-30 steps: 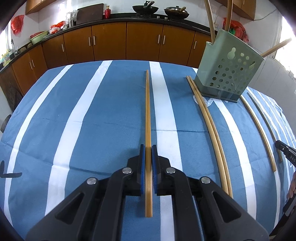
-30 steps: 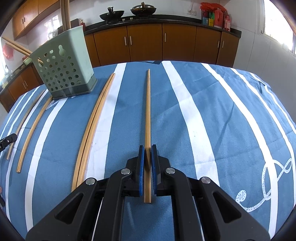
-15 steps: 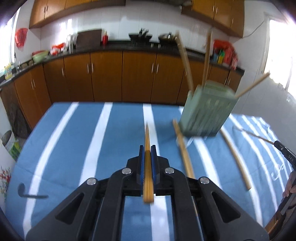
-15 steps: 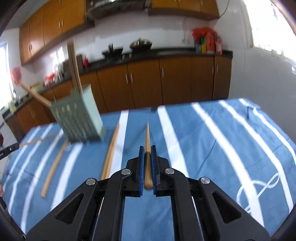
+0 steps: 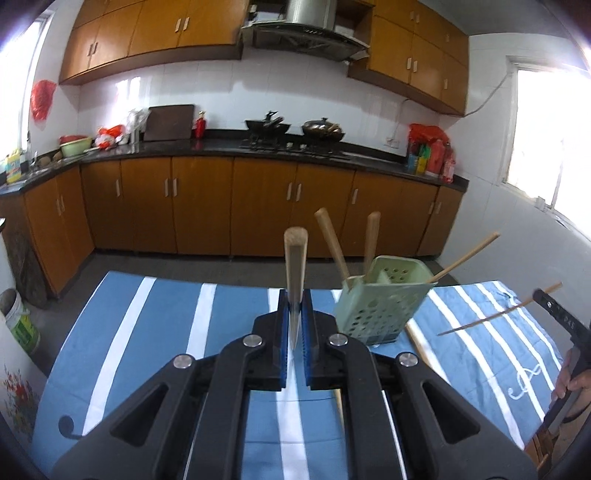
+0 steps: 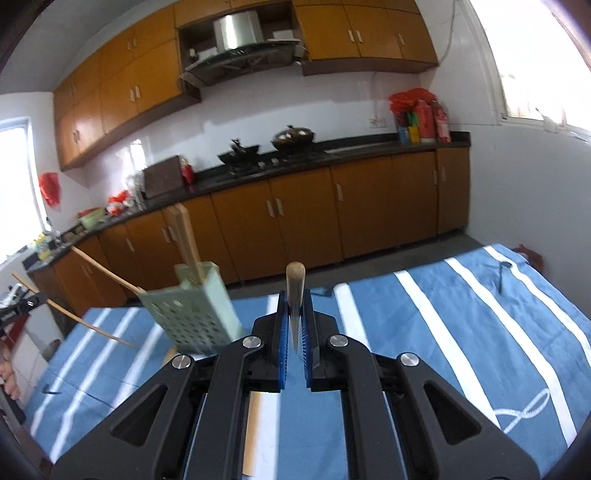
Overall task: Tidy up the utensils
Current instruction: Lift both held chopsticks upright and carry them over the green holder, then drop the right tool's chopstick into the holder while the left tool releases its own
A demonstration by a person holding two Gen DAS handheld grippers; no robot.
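Above the bench (image 5: 155, 332), w/ its blue-and-white striped cloth, each tool grips one long wooden chopstick raised off the surface. Left tool (image 5: 294, 328): blue pads clenched on the left chopstick (image 5: 294, 266), which points fwd and up, blunt end toward the kitchen cabinets (image 5: 199, 206). Right tool (image 6: 294, 328): likewise clamped on the right chopstick (image 6: 294, 291), stick sticking out ahead between the pads.

Green perforated holder (image 5: 380, 299) stands on the cloth toward the far edge, just right of the left tool in the left wrist view; in the right wrist view the same holder (image 6: 195, 310) sits left of the right tool, looks tilted, though that may be lens distortion. Two thick wooden handles (image 5: 332, 243) rise out of its top, and a thin stick (image 5: 465, 256) leans out over its right rim. More loose chopsticks (image 5: 417, 343) lie on the cloth beside the holder's base, partly hidden by the tool bodies; one more pale stick (image 6: 251, 435) shows under the right tool.

At the right edge of the left wrist view the other tool's body and the person's hand (image 5: 576, 384) are seen, w/ a thin stick seen side-on near it, tip over the cloth. Beyond the bench's far edge: floor, cabinets, dark countertop w/ two woks (image 5: 295, 127), range hood (image 5: 306, 33) above.
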